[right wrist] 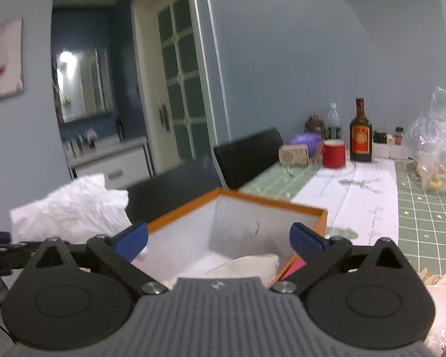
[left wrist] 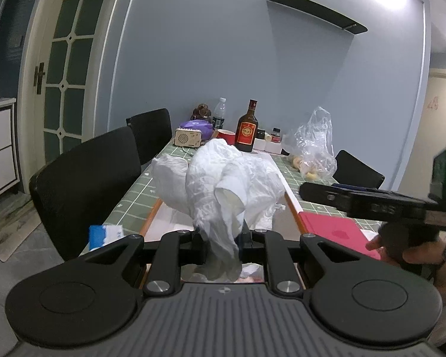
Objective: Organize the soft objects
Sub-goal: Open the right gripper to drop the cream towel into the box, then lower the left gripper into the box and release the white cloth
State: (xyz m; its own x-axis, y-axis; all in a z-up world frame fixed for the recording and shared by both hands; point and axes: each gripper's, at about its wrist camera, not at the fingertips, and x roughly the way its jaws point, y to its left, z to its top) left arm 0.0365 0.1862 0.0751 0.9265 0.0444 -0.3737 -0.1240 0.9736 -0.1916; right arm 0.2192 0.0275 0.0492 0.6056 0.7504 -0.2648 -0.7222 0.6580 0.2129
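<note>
in the left wrist view, a crumpled white plastic bag (left wrist: 223, 184) is being held by the left gripper (left wrist: 221, 238), whose jaws are being kept pinched tight on the gathered neck of the bag at about 6 o'clock of the frame. the bag's body is being lifted above the orange-edged box (left wrist: 291, 196), which is lying on the green checked table (left wrist: 133, 199) just behind it. the right gripper (left wrist: 327, 192) is being seen at 3 o'clock, apart from the bag, with the person's hand (left wrist: 407, 250) wrapped around its handle.

in the right wrist view, the right gripper (right wrist: 218, 239) is being held wide open with nothing between its blue pads (right wrist: 132, 239), aimed into the orange-edged box (right wrist: 267, 208). a folded white cloth (right wrist: 246, 264) is being seen lying inside the box at 6 o'clock. the white plastic bag (right wrist: 71, 208) is being shown at 9 o'clock, outside the box's left wall.

the bag is being judged very light, limp and slippery, likely to balloon and spring back once released. it is best being taken at the bunched neck, or pressed down at its puffed middle by the free claw while it is being tucked into the box
</note>
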